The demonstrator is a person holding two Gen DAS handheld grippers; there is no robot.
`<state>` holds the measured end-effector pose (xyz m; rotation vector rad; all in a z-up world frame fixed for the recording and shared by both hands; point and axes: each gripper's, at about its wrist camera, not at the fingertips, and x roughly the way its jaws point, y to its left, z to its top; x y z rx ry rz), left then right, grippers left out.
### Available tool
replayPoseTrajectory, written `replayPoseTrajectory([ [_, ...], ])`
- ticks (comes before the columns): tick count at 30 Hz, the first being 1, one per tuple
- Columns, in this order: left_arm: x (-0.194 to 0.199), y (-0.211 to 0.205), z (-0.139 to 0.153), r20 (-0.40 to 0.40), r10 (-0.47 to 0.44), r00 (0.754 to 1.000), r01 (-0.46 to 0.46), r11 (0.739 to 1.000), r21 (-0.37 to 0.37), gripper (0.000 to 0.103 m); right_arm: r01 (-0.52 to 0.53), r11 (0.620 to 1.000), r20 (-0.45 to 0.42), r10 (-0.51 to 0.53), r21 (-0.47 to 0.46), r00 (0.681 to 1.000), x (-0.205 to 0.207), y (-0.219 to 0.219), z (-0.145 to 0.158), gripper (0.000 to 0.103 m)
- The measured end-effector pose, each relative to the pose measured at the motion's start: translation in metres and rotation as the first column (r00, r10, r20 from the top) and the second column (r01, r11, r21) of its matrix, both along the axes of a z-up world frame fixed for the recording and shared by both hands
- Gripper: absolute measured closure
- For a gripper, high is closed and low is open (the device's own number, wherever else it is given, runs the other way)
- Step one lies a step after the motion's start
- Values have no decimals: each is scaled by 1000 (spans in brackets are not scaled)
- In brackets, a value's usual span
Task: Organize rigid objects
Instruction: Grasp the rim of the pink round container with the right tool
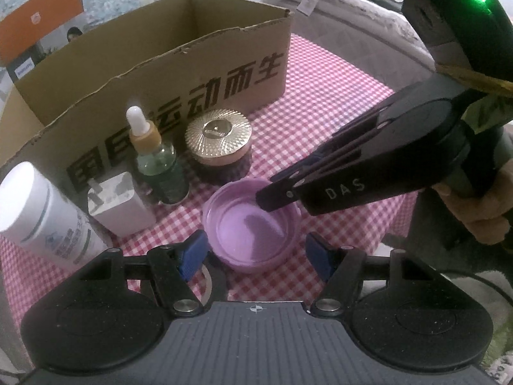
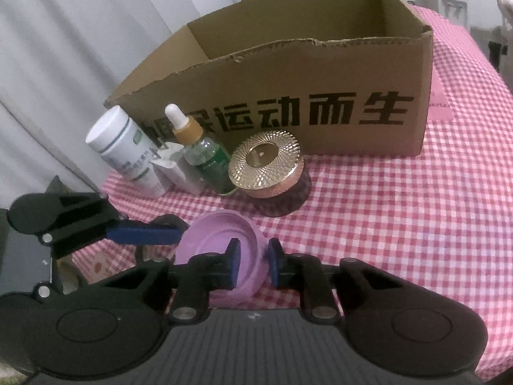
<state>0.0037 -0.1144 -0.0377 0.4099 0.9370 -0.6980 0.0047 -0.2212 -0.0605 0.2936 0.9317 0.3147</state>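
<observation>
A purple lid [image 1: 253,234] lies hollow side up on the red checked cloth, in front of a row of small items. My left gripper [image 1: 256,253] is open and straddles the lid's near side; its blue pads [image 1: 192,252] stand just outside the rim. My right gripper [image 2: 253,263] is shut on the purple lid [image 2: 211,240], one pad inside the rim and one outside. In the left wrist view the right gripper [image 1: 275,197] reaches in from the right onto the far rim. One blue finger [image 2: 144,235] of the left gripper shows beside the lid.
Behind the lid stand a gold-topped jar [image 1: 218,141], a green dropper bottle [image 1: 162,170], a white charger plug [image 1: 117,203] and a white bottle [image 1: 41,211]. An open cardboard box [image 2: 320,109] rises behind them. The checked table [image 2: 416,208] runs on to the right.
</observation>
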Motion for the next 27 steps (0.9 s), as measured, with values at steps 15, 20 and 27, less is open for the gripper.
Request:
replayPoseTrajectory([
  [15,4,-30,-7,17,-80,997,81,997,-9,33,69,997,-3,-69,-34,998,-18,-29,6,89],
  [20,5,-33,-8,27,-89,996,89,996,7,31,80,996,-10,-81,-28,997,-20,-35,6,89],
  [27,8,-35,-10,29,-76,997,76,997,13,31,77,997,-14,-77,-23,997,-17,-32,5,88],
])
